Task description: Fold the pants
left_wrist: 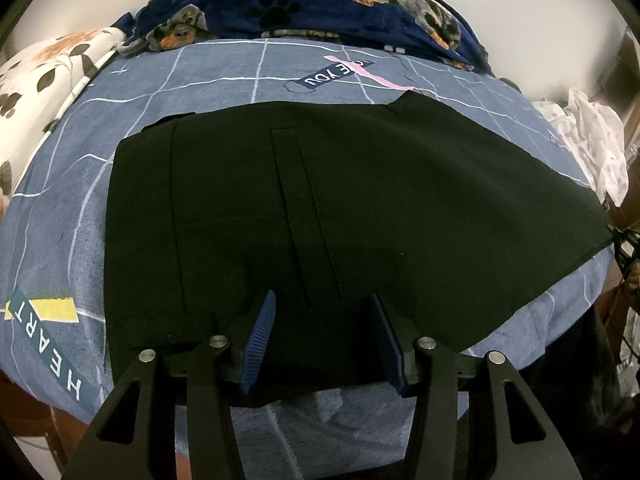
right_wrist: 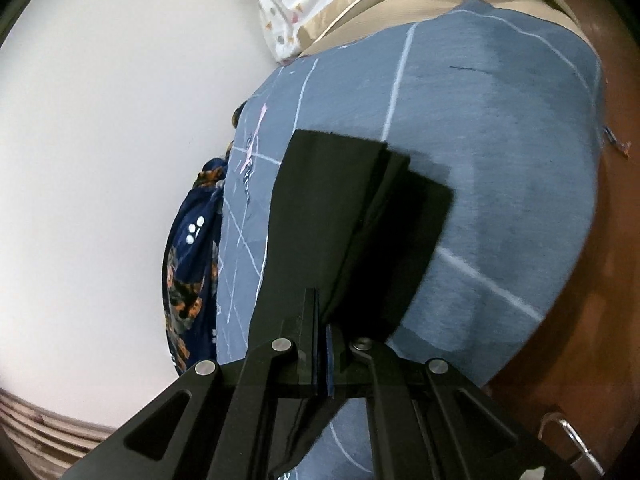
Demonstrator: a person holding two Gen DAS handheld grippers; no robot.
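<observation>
Black pants (left_wrist: pixel 320 208) lie spread flat on a bed, over a blue-grey sheet (left_wrist: pixel 60 208) crossed by thin white grid lines and printed with words and a yellow bar. In the left wrist view the cloth covers most of the sheet's middle, with a stitched vertical seam running down its centre and the waist edge toward the left. The left gripper (left_wrist: pixel 324 340) hangs over the near edge of the pants, pointing steeply down. Its jaws stand apart with the ribbed blue pads facing each other; black cloth shows beneath the gap, but the pads do not press on it.

At the far side of the bed a dark blue blanket (left_wrist: pixel 320 4) printed with dogs and paw marks is bunched against a pale wall. A white floral cloth (left_wrist: pixel 44 68) lies at the left edge, and a pale spotted cloth (left_wrist: pixel 592 140) sits at the right.

In the right wrist view the right gripper (right_wrist: pixel 322 332) has its jaws closed on an edge of the pants (right_wrist: pixel 320 216), which stretch away from the pads as a lifted, folded flap above the sheet (right_wrist: pixel 500 152). The layered end of that flap casts a dark shadow on the sheet. A brown wooden bed frame (right_wrist: pixel 600 320) curves along the right, and the dog blanket (right_wrist: pixel 192 248) shows at the left against the wall.
</observation>
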